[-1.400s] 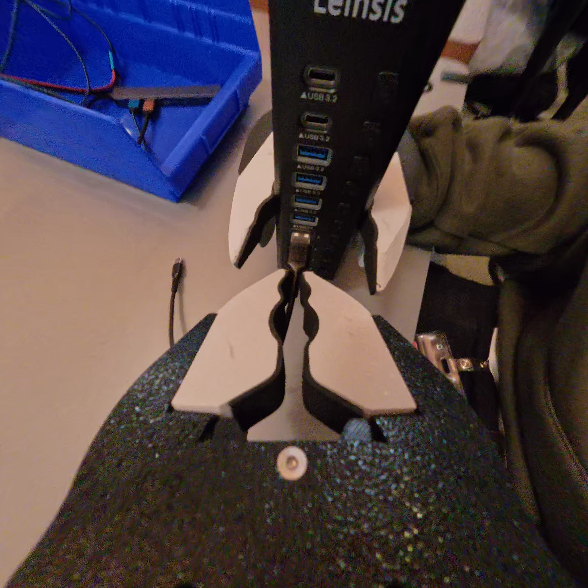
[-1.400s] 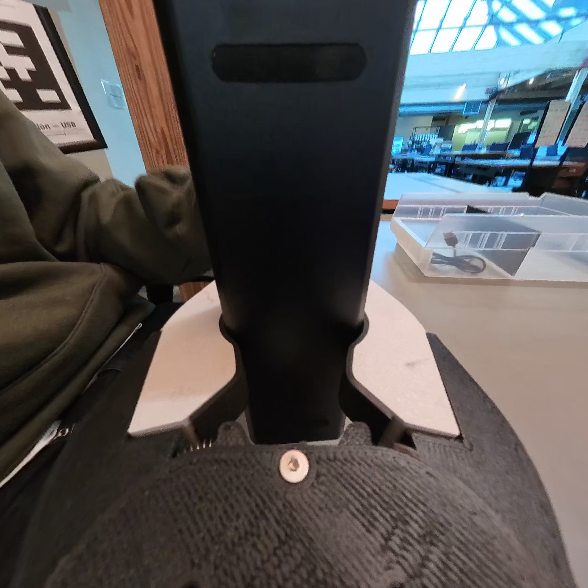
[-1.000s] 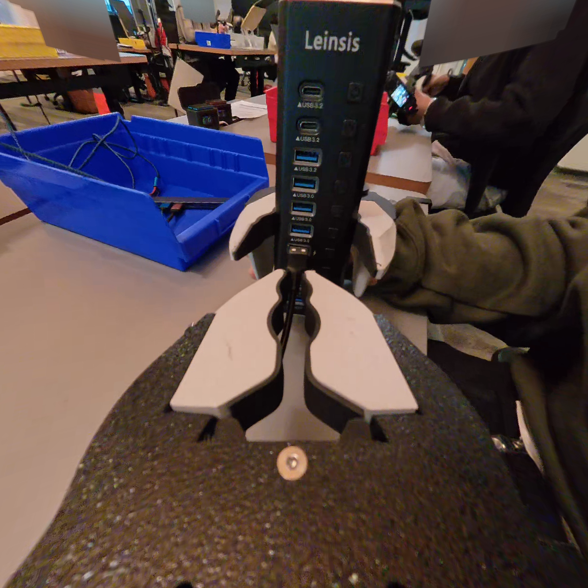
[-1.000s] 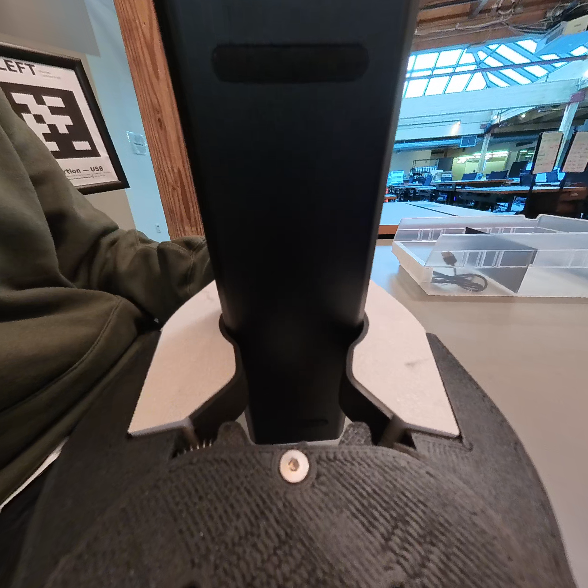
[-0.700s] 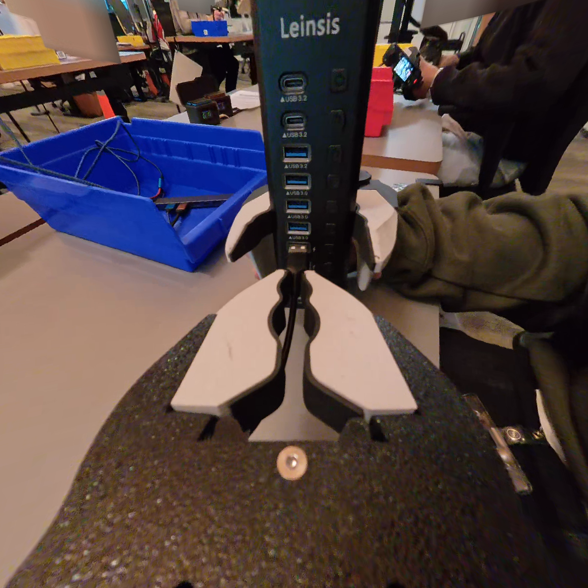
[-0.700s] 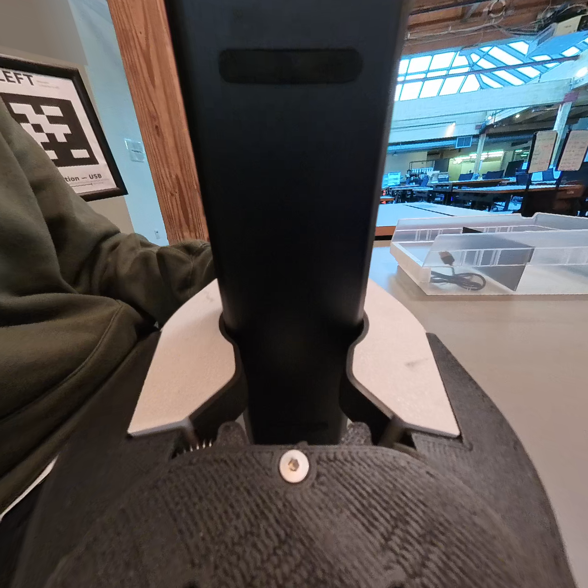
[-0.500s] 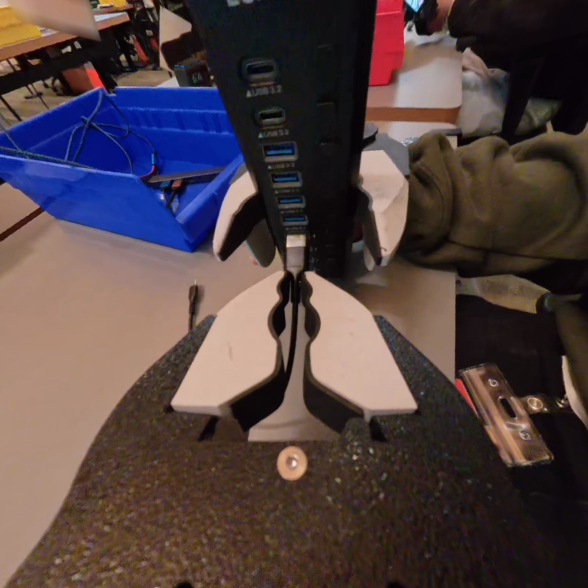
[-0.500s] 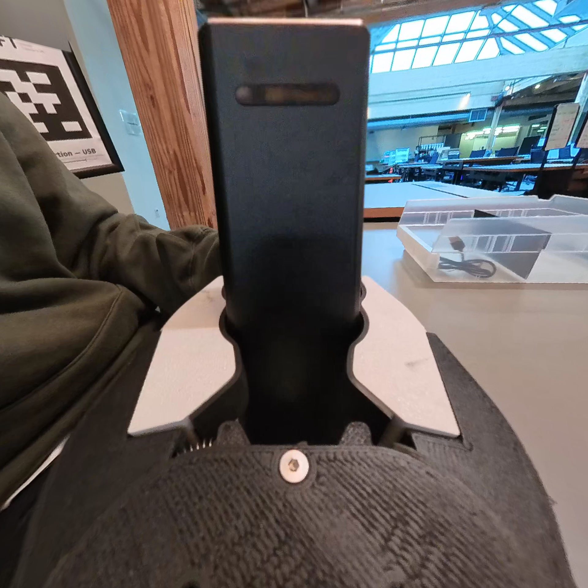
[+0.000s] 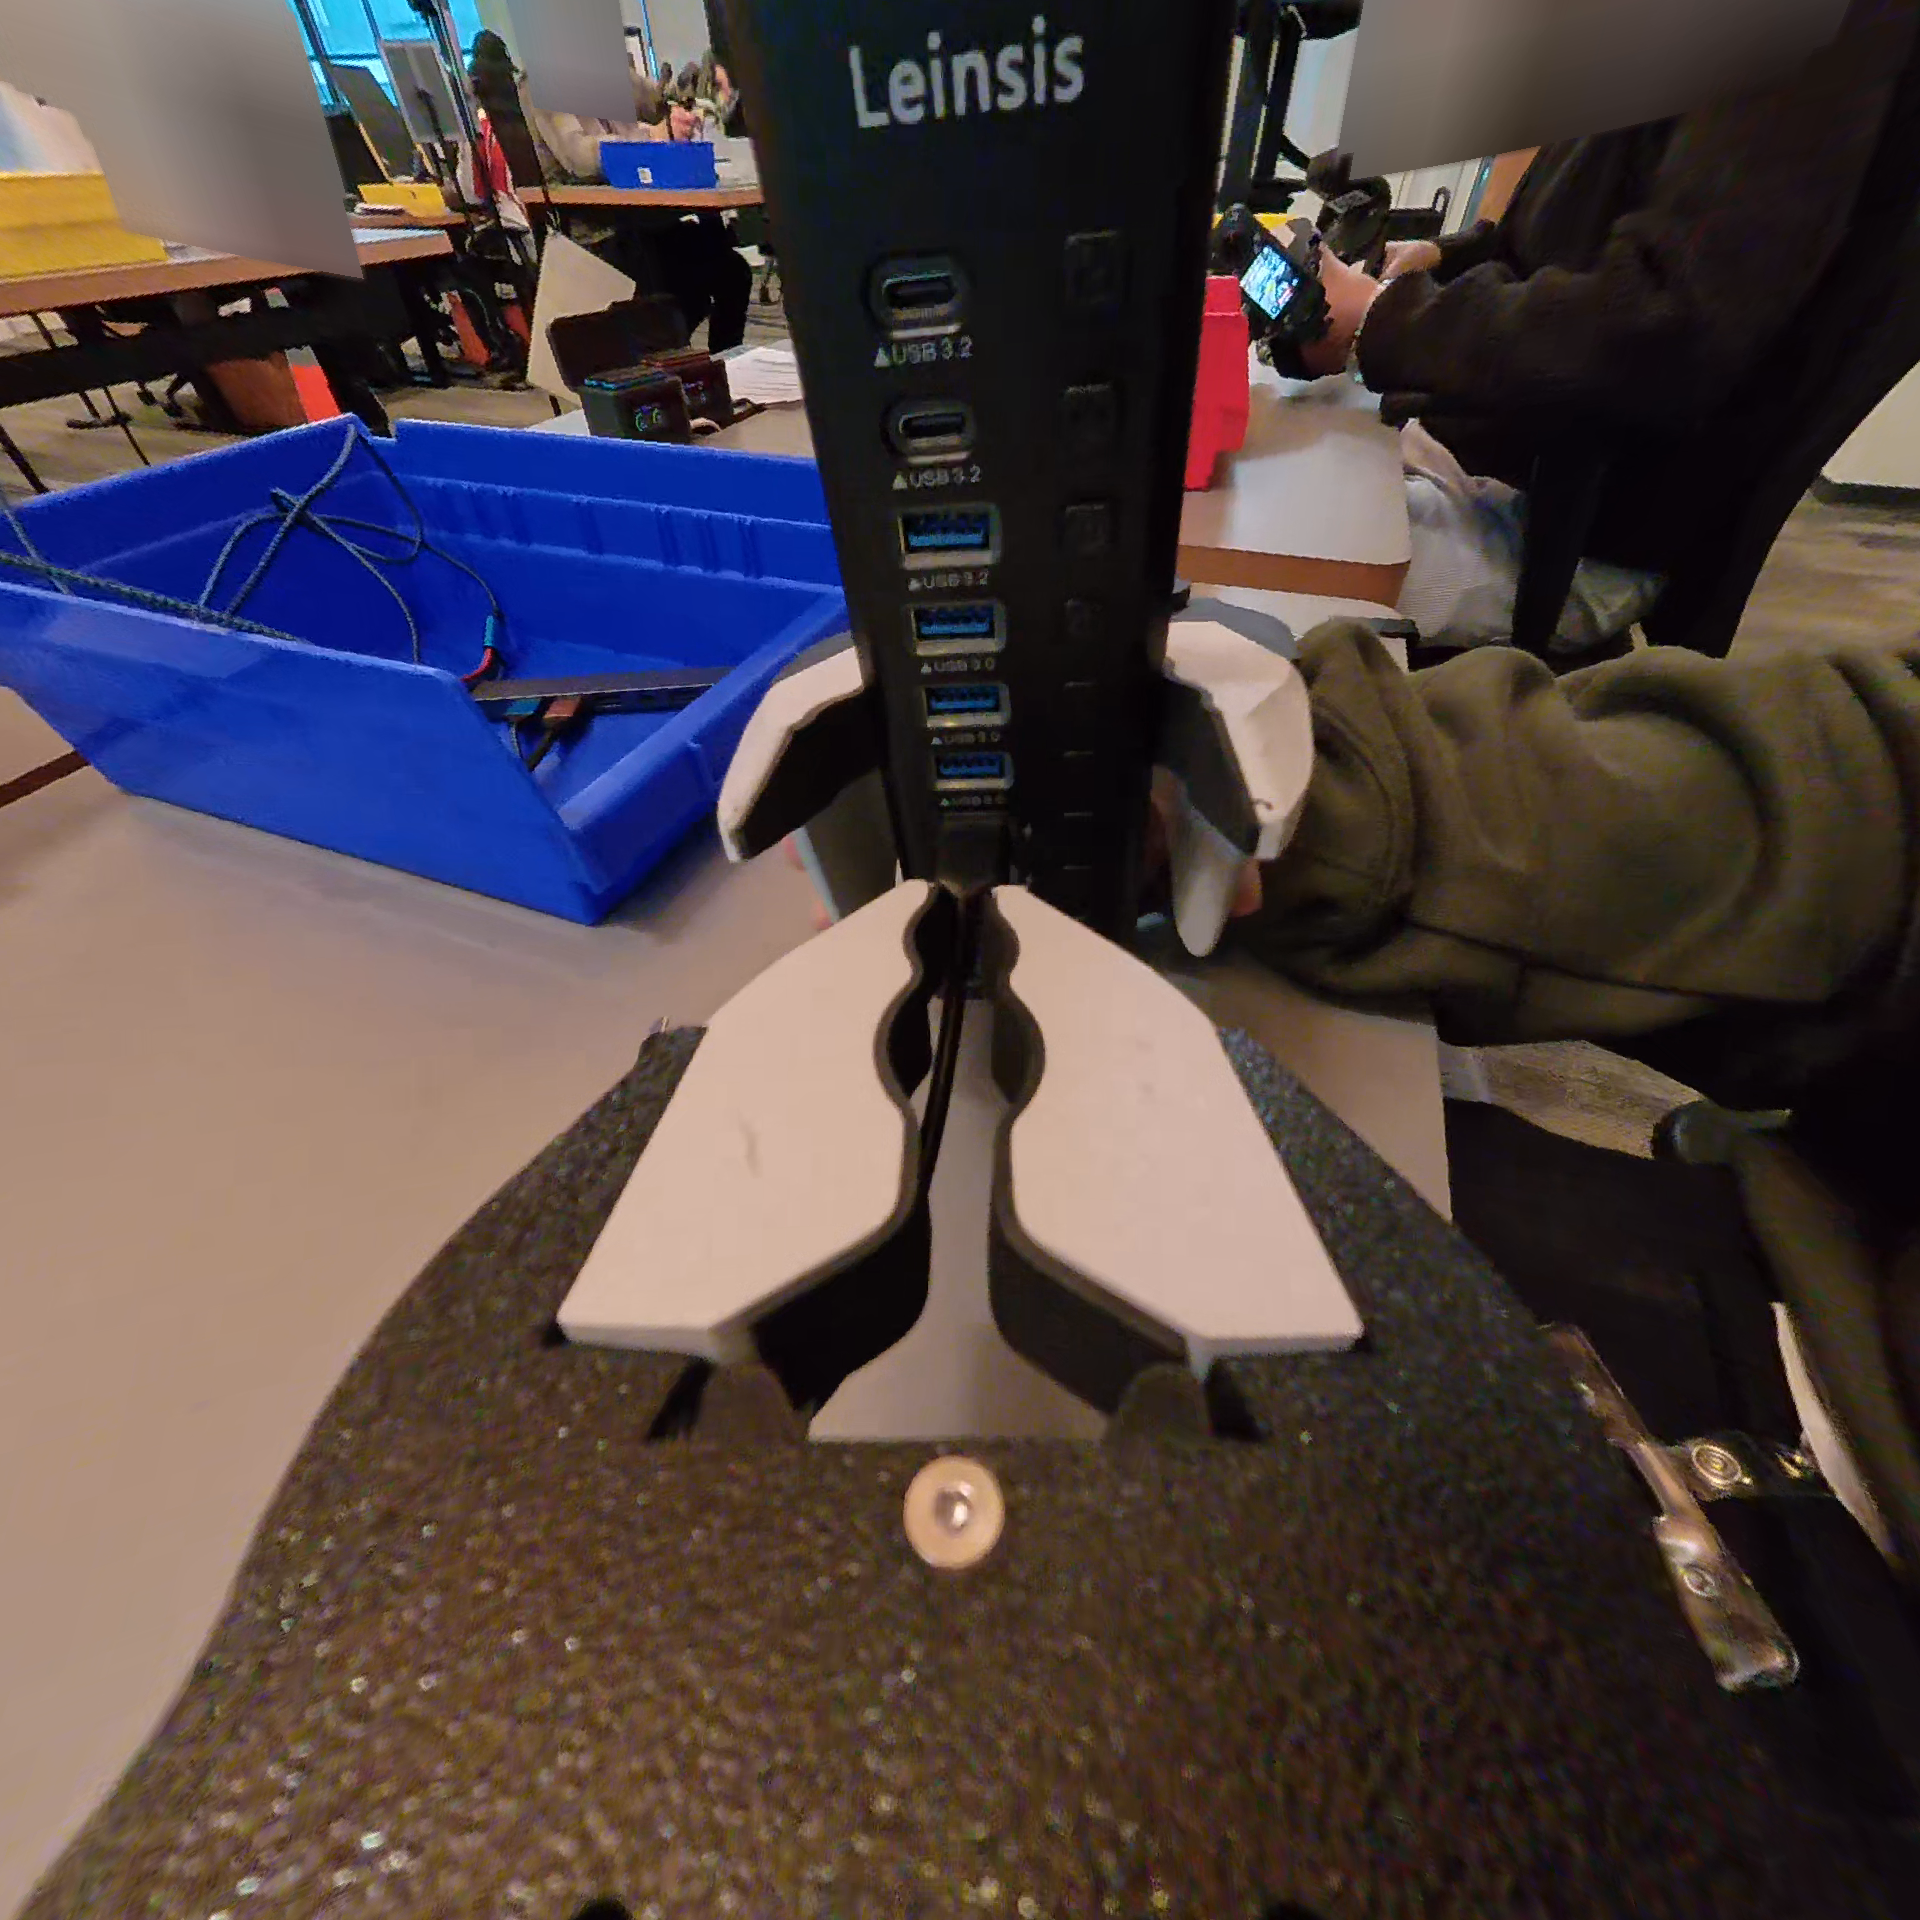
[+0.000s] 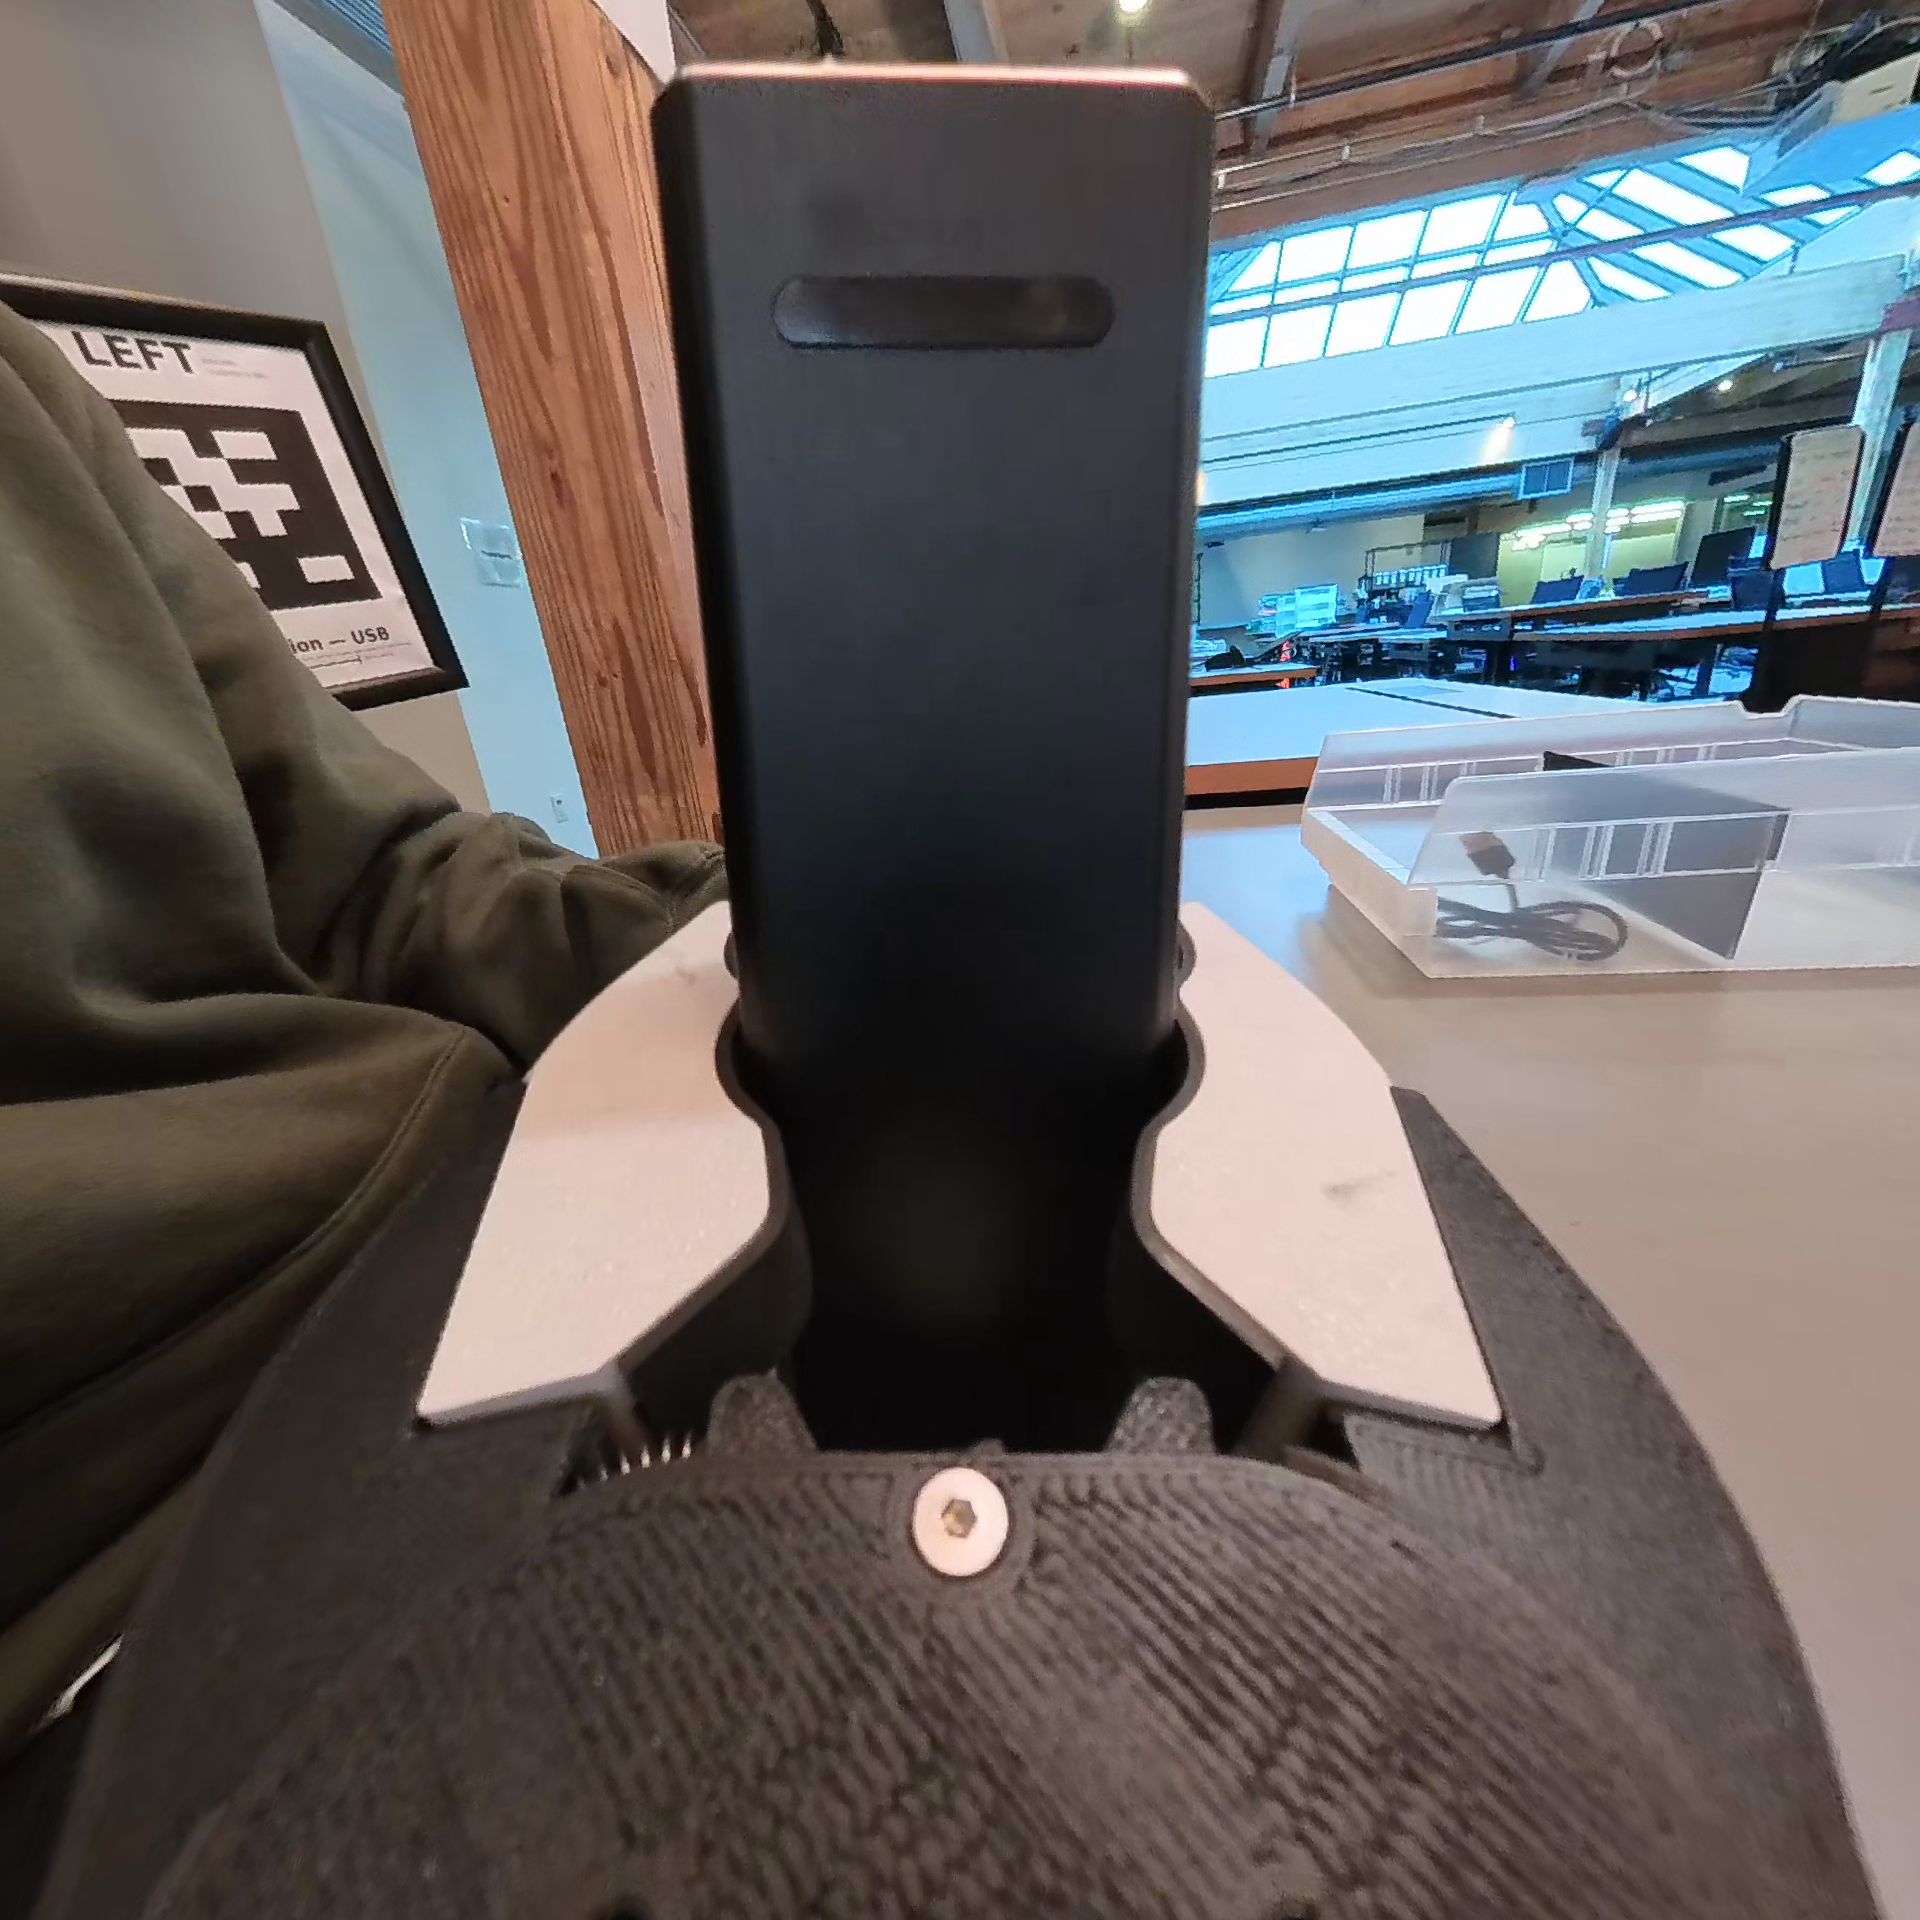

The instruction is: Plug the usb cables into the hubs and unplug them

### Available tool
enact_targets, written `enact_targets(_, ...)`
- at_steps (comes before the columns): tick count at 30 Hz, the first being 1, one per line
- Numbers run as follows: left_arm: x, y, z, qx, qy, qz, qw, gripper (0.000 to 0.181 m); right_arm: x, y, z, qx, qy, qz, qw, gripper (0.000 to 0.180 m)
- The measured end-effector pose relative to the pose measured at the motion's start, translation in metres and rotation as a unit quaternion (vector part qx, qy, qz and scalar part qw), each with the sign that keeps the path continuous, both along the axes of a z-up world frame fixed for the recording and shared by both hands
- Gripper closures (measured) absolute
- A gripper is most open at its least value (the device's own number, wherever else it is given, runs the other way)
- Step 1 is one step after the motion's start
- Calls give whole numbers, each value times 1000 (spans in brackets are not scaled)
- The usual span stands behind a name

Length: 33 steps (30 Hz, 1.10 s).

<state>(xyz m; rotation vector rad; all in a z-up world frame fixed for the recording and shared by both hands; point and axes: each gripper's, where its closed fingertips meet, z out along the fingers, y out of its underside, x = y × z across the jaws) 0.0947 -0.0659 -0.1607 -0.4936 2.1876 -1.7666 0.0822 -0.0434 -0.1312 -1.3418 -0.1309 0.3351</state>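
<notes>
A tall black USB hub (image 9: 997,416) stands upright with its column of ports facing the left wrist view. My right gripper (image 10: 956,935) is shut on the hub's lower part, and I see the hub's plain back (image 10: 935,623). The right gripper's white fingers (image 9: 790,758) show on either side of the hub. My left gripper (image 9: 961,904) is shut on a black USB cable (image 9: 940,1070). Its plug (image 9: 971,847) sits in the lowest port, with no metal showing.
A blue bin (image 9: 343,748) with cables and a slim hub stands on the grey table (image 9: 260,1039) at left. A clear tray (image 10: 1621,883) holds a coiled black cable at right. A person's olive sleeve (image 9: 1558,831) is close to the hub. A wooden post (image 10: 540,416) stands behind. Left and right tips are no more than a few centimetres apart.
Half a second ago the plug's silver metal showed below the lowest port; now it is pushed in and hidden. Both grippers tilted, and the hub's top edge now shows in the right wrist view.
</notes>
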Motion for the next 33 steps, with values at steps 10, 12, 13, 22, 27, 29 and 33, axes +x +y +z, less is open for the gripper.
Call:
enact_targets(10, 0, -4, 1, -15, 18, 25, 999, 176, 1, -2, 1, 6, 4, -2, 1000, 106)
enact_targets(12, -1, -3, 0, -3, 24, 23, 999, 175, 1, -1, 1, 3, 2, -2, 1000, 106)
enact_targets(13, -1, -3, 0, 1, 26, 25, 999, 175, 1, -1, 1, 5, 5, -2, 1000, 106)
enact_targets(22, 9, 19, 57, -64, -13, 80, 995, 142, 12, -6, 6, 33, -1, -38, 999, 107)
enact_targets(27, 6, -10, 76, 12, -27, 67, 997, 99, 3, 11, -3, -10, -35, -39, 999, 107)
enact_targets(29, 9, -25, 70, 35, -28, 56, 997, 102, -2, 20, -9, -32, -52, -42, 997, 106)
enact_targets(33, 11, -35, 60, 63, -23, 32, 997, 117, -8, 32, -24, -96, -74, -42, 992, 107)
